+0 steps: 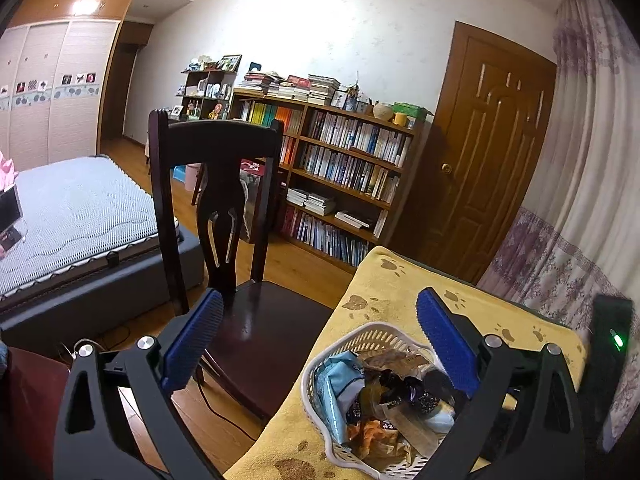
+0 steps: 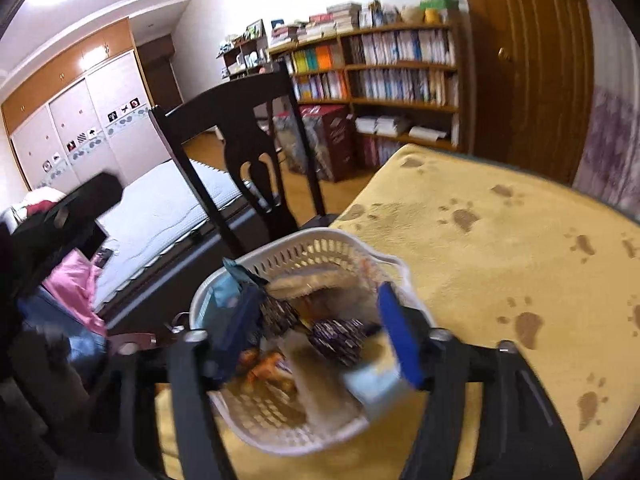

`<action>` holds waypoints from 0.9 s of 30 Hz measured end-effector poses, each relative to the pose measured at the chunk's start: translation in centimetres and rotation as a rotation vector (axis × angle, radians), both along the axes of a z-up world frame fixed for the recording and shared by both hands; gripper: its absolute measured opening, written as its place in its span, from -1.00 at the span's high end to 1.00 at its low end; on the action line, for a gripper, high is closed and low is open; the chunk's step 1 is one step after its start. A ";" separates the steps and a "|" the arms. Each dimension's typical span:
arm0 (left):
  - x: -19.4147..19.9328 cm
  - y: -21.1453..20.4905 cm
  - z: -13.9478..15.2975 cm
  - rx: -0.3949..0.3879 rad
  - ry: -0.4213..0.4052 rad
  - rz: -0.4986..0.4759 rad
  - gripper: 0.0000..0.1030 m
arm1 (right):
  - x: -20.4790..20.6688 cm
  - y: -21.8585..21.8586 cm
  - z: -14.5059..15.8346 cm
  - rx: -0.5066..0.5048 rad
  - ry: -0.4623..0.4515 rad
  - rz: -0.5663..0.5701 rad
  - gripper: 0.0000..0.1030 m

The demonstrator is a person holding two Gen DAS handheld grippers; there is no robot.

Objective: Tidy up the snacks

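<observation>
Both grippers are hovering wide-jawed and empty: the right gripper [image 2: 320, 336] over the white basket [image 2: 308, 242] of snacks [image 2: 340, 338], left gripper [image 1: 320, 340] alongside. Better picking one top packet squarely.

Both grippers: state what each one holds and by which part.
Nothing is held. The left gripper stands with its jaws wide apart, above the white basket of snacks. The right gripper is open too, its jaws over the basket's snack packets.
</observation>
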State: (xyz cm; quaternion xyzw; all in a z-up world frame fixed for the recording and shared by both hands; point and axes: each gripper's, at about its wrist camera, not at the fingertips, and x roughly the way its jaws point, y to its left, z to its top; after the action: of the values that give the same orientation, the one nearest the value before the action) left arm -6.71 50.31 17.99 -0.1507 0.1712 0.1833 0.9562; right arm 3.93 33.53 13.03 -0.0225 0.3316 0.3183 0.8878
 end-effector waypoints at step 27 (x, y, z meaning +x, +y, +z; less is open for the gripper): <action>-5.9 -4.9 -0.1 0.330 0.089 0.003 -0.94 | -10.2 -7.6 0.0 -0.054 -0.138 -0.082 -0.89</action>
State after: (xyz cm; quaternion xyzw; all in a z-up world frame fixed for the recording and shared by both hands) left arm -12.60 45.45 17.94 0.0165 0.1807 0.2168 0.9592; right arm -6.23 25.91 13.06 -0.0547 0.2789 0.2704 0.9198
